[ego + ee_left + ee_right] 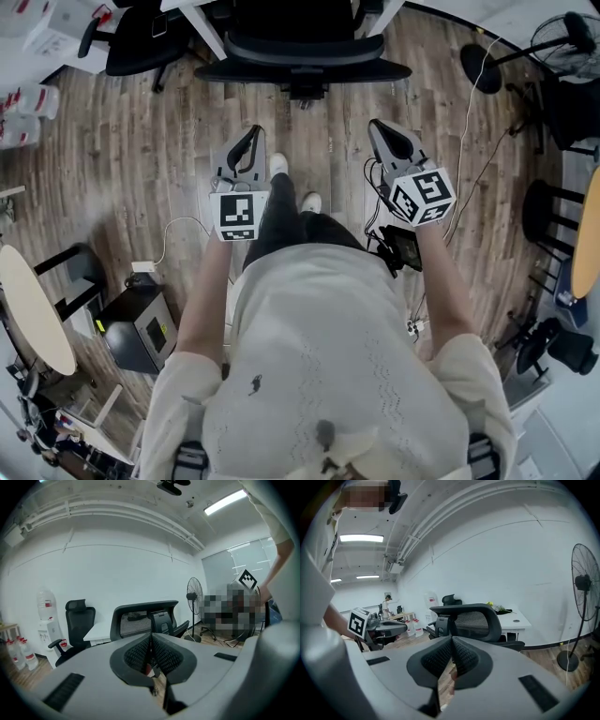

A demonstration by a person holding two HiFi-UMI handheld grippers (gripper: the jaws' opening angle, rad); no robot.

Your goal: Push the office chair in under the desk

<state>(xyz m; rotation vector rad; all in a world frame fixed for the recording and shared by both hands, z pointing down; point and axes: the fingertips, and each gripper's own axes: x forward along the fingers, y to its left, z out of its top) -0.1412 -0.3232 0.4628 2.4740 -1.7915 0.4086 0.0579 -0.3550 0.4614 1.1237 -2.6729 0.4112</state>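
Note:
The black mesh office chair (300, 52) stands at the top of the head view, its back toward me, between the white desk's legs (202, 26). Both grippers are held out over the wood floor, a short way short of the chair and apart from it. My left gripper (255, 133) is shut with nothing between its jaws, and my right gripper (378, 126) is shut and empty too. In the left gripper view the chair back (145, 619) rises just beyond the closed gripper (151, 637), in front of the desk (97, 633). The right gripper view shows the chair (472, 620) past the closed gripper (452, 641).
A second black chair (141, 42) stands left of the desk. A pedestal fan (562, 37) and cables (478, 103) lie to the right, with black stools (548, 211) beyond. A round table (33, 309) and a black box (141, 328) sit at my left. Water bottles (23, 103) line the far left.

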